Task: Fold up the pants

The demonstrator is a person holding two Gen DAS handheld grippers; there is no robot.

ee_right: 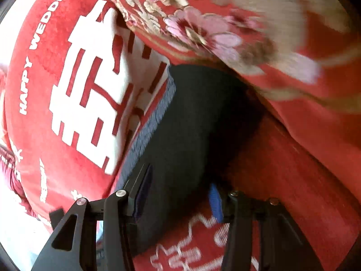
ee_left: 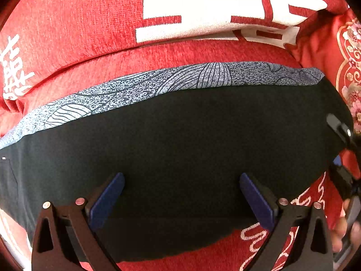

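Pants on "HAPPY WEDDING" blanket, left gripper and right gripper both spread, empty.

A red plush cover printed with large white characters is spread underneath. At two o'clock a red floral embroidered cloth is seen, brightly lit.

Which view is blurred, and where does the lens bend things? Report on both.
Left wrist view: sharp and evenly lit; the fisheye bows the pants and their patterned grey band into an arc, with dark vignette in the corners. Right wrist view: motion blur smears the floral red fabric, and deep shadow hides the pants' far end beneath it.
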